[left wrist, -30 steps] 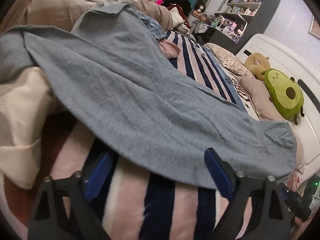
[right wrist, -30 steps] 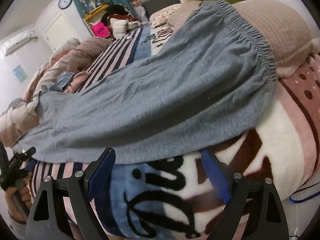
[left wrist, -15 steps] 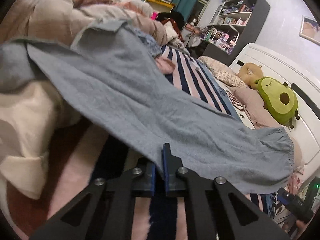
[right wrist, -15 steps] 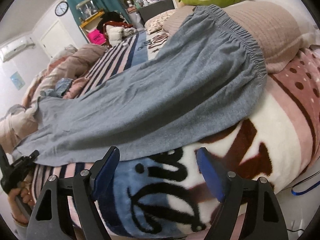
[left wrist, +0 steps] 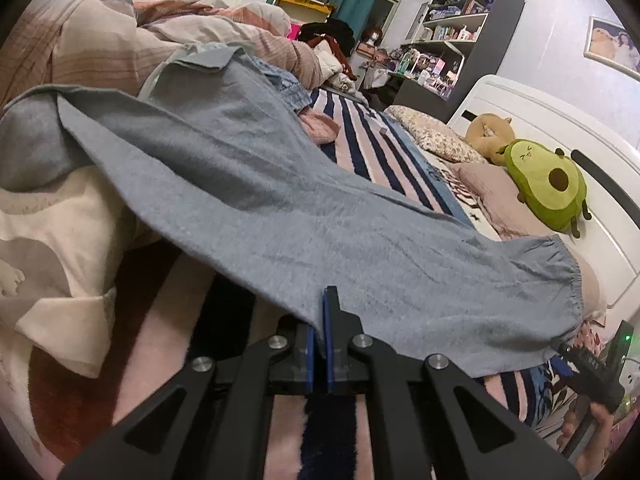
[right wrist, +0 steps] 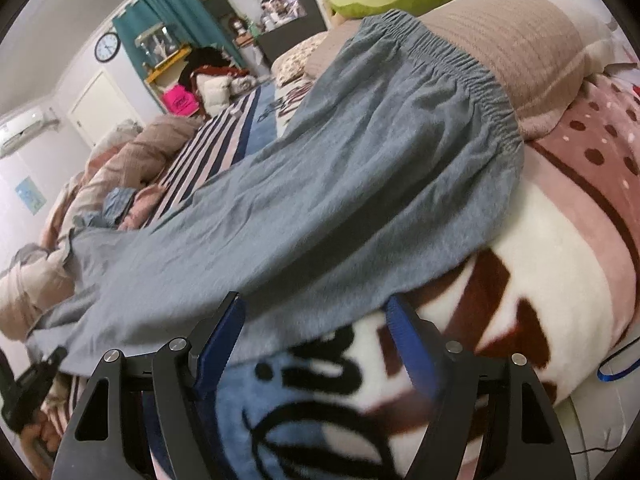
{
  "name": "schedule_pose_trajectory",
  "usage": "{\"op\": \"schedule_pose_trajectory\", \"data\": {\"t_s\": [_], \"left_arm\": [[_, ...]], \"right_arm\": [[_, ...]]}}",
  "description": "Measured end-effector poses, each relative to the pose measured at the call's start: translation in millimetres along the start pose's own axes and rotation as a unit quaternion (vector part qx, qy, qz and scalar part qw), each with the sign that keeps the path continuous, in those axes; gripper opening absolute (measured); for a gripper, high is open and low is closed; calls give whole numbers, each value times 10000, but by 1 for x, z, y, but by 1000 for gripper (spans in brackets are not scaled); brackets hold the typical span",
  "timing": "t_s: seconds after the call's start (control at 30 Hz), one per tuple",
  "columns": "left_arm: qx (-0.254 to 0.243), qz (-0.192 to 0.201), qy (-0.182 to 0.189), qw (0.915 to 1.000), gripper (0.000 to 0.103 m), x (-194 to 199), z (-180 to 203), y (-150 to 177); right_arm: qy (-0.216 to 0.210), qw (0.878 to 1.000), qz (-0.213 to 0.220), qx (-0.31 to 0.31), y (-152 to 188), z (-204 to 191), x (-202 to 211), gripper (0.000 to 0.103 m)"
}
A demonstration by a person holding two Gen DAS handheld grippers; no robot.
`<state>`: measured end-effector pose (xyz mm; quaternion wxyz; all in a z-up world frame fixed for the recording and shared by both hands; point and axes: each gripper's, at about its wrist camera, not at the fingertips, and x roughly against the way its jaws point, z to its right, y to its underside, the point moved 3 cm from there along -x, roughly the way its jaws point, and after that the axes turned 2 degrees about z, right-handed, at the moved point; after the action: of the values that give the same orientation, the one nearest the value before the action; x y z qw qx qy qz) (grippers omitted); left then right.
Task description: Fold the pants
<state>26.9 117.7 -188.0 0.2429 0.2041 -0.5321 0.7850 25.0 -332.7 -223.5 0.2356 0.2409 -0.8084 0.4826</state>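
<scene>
Grey-blue pants [left wrist: 304, 216] lie stretched along the bed, legs at the far left, elastic waistband [left wrist: 568, 280] at the right. My left gripper [left wrist: 320, 320] is shut on the near edge of the pants, about halfway along. In the right wrist view the same pants [right wrist: 360, 184] run from the waistband [right wrist: 480, 76] at upper right down to the left. My right gripper [right wrist: 316, 320] straddles the near hem close to the waist. Its jaws are closing with the fabric edge between the fingertips [right wrist: 224, 328], and the pads stand apart from it.
A patterned fleece blanket [right wrist: 540, 320] covers the bed under the pants. A rumpled quilt [left wrist: 100, 40] is heaped at the leg end. An avocado plush [left wrist: 548, 184] and pillows [right wrist: 520, 40] lie by the white headboard [left wrist: 560, 128]. Shelves [left wrist: 452, 40] stand beyond the bed.
My left gripper went from wide open to shut on the pants' near edge and lifted it slightly. The right gripper's fingers narrowed and reached the hem near the waist.
</scene>
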Motion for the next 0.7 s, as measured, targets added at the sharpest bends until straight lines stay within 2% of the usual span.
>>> {"op": "schedule_pose_trajectory", "data": {"t_s": [0.03,0.1,0.13,0.17,0.33,0.5,0.6,0.63,0.67,0.7], "left_arm": [[-4,6,-2,10000,2,0,1,1],[-52,44,-18,10000,2,0,2,-1],[-91,63,-32,9999,2,-1,3,-1],[-106,64,-33,9999,2,0,3,-2],[-154,149,-80,9997,2,5,7,-7],[-192,263,-218,9992,2,16,11,-9],[-175,321,-334,9988,2,25,9,-7],[-178,340,-371,9986,2,27,8,-7],[-181,341,-407,9984,2,29,7,-6],[-181,338,-428,9983,2,31,6,-5]], "right_arm": [[47,10000,43,-8,-2,-1,-2,66],[156,9997,151,65,-3,-4,-2,43],[204,9996,172,112,-4,-4,-2,24],[253,9994,182,155,-5,-4,-3,15],[-82,9994,321,89,-11,1,5,3],[-283,9980,561,47,-19,6,20,3],[-286,9993,244,53,-12,12,18,7],[-292,9995,155,1,-8,16,18,12],[-268,9996,92,-7,-4,21,18,32],[-185,9998,78,22,-1,24,19,41]]}}
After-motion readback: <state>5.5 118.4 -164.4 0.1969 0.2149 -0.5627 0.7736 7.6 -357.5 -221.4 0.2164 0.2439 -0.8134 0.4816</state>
